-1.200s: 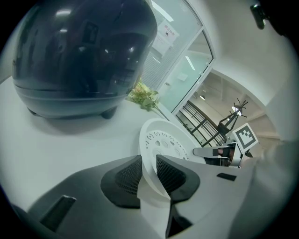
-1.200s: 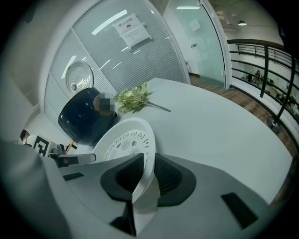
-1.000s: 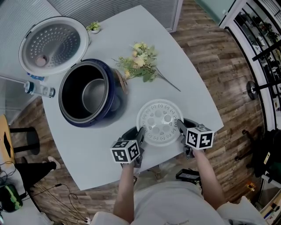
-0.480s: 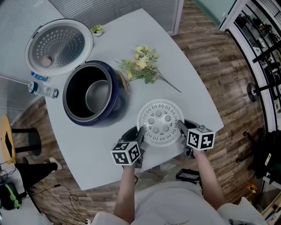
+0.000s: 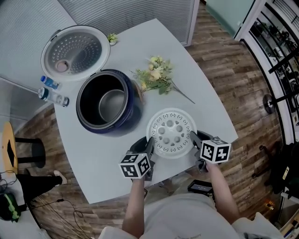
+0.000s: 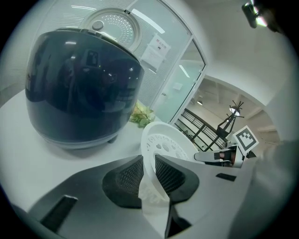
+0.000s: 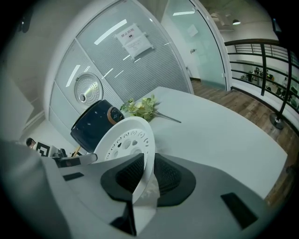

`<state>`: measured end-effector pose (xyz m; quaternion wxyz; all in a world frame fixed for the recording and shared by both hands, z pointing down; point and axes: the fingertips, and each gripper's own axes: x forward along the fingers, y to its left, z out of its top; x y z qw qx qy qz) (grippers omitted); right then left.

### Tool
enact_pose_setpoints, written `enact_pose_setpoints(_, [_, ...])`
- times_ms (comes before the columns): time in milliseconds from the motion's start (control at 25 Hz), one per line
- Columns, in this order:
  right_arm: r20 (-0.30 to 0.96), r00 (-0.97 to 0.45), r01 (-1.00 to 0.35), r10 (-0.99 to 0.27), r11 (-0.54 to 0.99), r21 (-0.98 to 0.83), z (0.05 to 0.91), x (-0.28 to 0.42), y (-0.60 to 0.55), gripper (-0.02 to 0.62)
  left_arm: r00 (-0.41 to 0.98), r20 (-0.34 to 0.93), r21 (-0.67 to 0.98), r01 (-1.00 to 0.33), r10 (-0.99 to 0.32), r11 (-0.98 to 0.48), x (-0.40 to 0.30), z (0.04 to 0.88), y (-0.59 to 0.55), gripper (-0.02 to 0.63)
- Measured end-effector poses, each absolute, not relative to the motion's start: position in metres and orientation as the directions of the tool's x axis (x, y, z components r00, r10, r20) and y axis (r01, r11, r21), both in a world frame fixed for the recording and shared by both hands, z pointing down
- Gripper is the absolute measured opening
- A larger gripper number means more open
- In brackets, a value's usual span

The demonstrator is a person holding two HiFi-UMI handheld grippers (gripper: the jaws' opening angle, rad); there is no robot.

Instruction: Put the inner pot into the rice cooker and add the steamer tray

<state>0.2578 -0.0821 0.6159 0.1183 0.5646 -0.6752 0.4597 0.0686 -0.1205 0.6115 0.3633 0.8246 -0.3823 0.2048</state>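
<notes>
The left gripper's [image 6: 149, 172] jaws, which had just been closing, clamped one edge of the white steamer tray [image 5: 171, 132]. The right gripper's [image 7: 145, 175] jaws clamped the opposite edge, so the tray hung between the two pairs of jaws above the table [image 5: 205, 112]. Beyond the jaws stood the open blue rice cooker [image 5: 133, 105] with the inner pot [image 5: 112, 105] already inside, and flowers [image 5: 156, 74] lay beside it.

White table [image 5: 201, 109] on wood-plank floor [image 5: 224, 51]; ribbed glass partitions [image 5: 140, 11]; black railing [image 7: 261, 56]
</notes>
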Motion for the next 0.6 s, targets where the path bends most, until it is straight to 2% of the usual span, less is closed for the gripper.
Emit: enact_pose_setpoints(600, [0.594, -0.332, -0.848, -0.733, -0.044, -0.528, 0.566, 0.239, -0.072, 0.072, 0.647, 0.535, 0.429, -0.762, -0.544, -0.485, 0.048, 0.562, -0.112, 0.075])
